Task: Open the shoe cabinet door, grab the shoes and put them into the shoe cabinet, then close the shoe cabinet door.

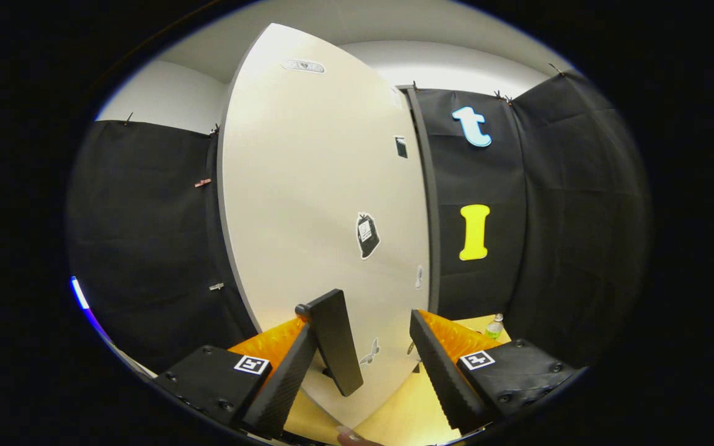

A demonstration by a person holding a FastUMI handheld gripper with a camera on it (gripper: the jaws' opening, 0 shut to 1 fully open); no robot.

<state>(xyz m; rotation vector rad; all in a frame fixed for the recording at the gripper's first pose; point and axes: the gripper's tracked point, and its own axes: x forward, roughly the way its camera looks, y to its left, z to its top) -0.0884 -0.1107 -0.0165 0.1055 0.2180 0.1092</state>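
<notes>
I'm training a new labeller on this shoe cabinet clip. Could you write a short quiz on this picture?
1. True or false: the tongs are shut tight with nothing between them.
2. What stands between the tongs, close to the left one? A) a shoe B) the black bar-shaped handle of the pale flat cabinet door C) a cup
3. Fill in: beyond the right tong, at the foot of the black cloth wall, stands a small clear plastic ____.

Key: 1 false, they are open; 2 B; 3 bottle.
</notes>
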